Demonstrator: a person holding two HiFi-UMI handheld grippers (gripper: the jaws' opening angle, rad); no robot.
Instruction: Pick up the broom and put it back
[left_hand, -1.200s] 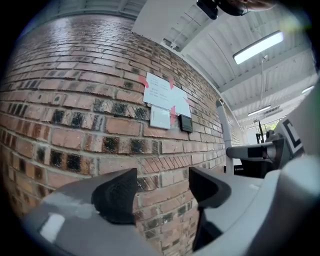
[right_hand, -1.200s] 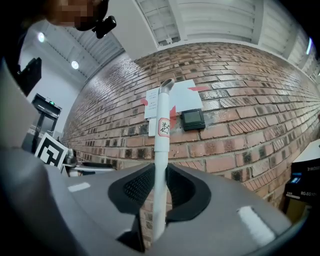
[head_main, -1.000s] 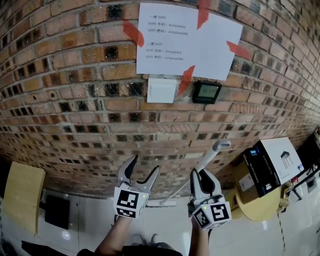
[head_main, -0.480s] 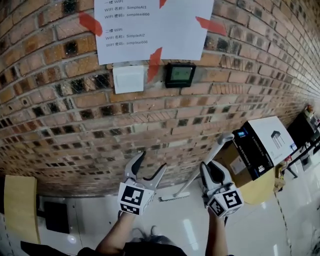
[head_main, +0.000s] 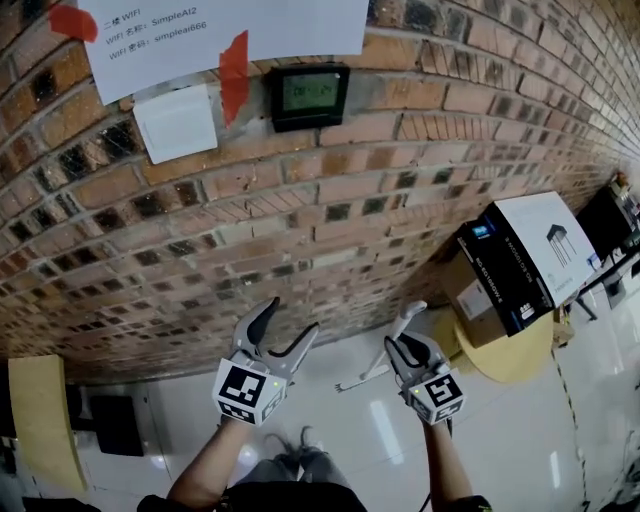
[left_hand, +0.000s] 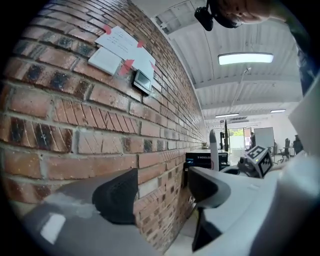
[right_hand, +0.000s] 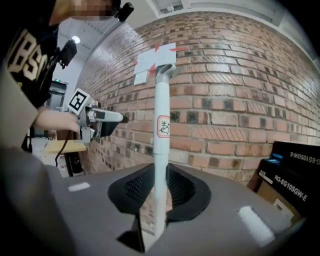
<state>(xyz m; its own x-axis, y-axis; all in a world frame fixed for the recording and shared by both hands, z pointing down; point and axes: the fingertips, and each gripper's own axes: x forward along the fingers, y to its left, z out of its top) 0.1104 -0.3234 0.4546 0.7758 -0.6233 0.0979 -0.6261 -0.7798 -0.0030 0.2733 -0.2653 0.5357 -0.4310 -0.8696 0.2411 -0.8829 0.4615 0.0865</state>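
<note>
The broom has a white handle (head_main: 409, 313) and a small brush head (head_main: 348, 384) low by the foot of the brick wall. My right gripper (head_main: 404, 347) is shut on the handle, which stands upright between its pads in the right gripper view (right_hand: 160, 150). My left gripper (head_main: 289, 320) is to the left of the broom. Its jaws have just been closing, but a gap remains and nothing is between them (left_hand: 161, 192). The broom handle (left_hand: 213, 150) and the right gripper (left_hand: 256, 162) show past its right jaw.
A brick wall (head_main: 420, 150) fills the front, with taped paper notices, a white switch (head_main: 175, 120) and a black display (head_main: 308, 95). Stacked boxes (head_main: 520, 260) on a yellow round stand (head_main: 510, 360) sit at the right. A wooden board (head_main: 40, 420) leans at the left.
Both grippers have sunk lower along the wall, and the broom came down with the right one. The left gripper's jaws stand slightly narrower.
</note>
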